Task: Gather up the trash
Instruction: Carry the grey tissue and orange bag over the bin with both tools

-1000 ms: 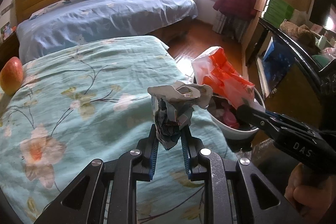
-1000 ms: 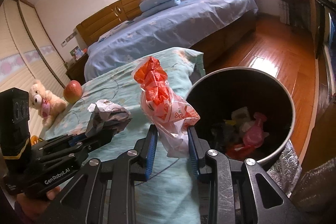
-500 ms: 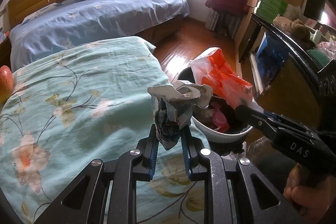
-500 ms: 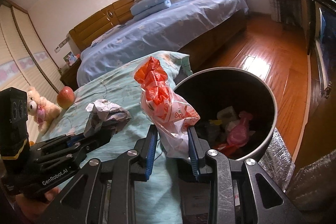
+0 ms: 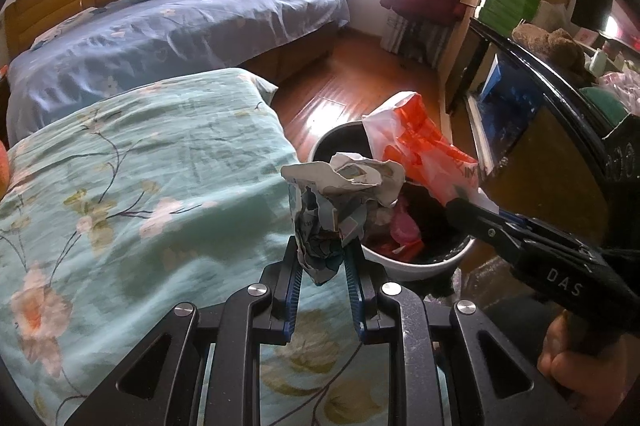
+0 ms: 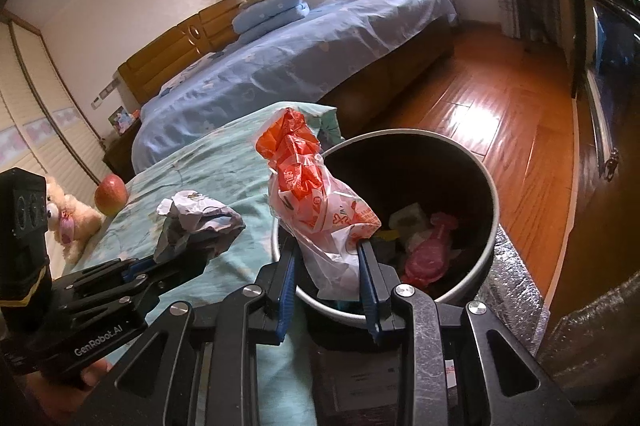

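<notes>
My left gripper [image 5: 321, 252] is shut on a crumpled paper wad [image 5: 340, 198], held over the edge of the teal floral bed beside the bin. My right gripper [image 6: 328, 252] is shut on an orange-and-clear plastic bag [image 6: 316, 194], which hangs above the near rim of the round trash bin [image 6: 490, 226]. The bin [image 5: 404, 268] stands on the floor at the bed's corner and holds pink and pale rubbish. In the left wrist view the right gripper [image 5: 466, 204] reaches over the bin with the bag [image 5: 416, 150]. The right wrist view shows the left gripper [image 6: 188, 254] and the paper wad [image 6: 200, 216] at lower left.
The teal floral bedspread [image 5: 140, 186] fills the left; a blue bed [image 5: 180, 26] lies behind. An apple [image 6: 111, 194] and a teddy bear [image 6: 68, 214] rest near the head of the teal bed. Wooden floor [image 6: 500, 114] runs beyond the bin; a dark cabinet [image 5: 540, 114] stands at right.
Both grippers have moved toward the bin with their loads still gripped. The bin now looks nearer and more centred, with the bag above its rim and the paper wad at its edge.
</notes>
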{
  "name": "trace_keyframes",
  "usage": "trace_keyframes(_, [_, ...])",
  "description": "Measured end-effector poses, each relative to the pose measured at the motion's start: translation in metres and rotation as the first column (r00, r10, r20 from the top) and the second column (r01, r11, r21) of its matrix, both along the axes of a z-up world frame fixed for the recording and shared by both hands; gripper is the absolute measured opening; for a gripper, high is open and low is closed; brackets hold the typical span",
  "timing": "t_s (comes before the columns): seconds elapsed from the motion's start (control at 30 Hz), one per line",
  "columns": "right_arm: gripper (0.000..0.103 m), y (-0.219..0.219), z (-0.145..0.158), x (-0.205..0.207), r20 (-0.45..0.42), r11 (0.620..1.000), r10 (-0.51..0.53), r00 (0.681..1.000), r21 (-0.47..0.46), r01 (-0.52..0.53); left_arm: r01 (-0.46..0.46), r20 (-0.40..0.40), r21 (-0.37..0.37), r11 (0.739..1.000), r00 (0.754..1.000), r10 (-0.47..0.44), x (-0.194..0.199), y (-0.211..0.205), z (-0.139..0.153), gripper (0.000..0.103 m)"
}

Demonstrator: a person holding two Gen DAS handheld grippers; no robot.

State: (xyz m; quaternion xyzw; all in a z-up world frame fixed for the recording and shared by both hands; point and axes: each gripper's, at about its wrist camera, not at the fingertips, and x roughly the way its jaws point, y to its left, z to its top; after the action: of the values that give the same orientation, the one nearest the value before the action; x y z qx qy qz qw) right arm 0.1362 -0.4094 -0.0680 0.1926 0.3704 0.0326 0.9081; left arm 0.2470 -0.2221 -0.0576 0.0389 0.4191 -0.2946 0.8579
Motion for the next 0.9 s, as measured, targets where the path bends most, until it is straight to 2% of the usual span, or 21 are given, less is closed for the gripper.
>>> trace_keyframes(0.9, [0.029,-0.028,0.0,0.014,-0.007,0.999,-0.051,0.999,-0.006,0.051,0.031,-0.002,0.015,0.999,1.0,-0.031,0.017,-0.036,-0.003,0.02])
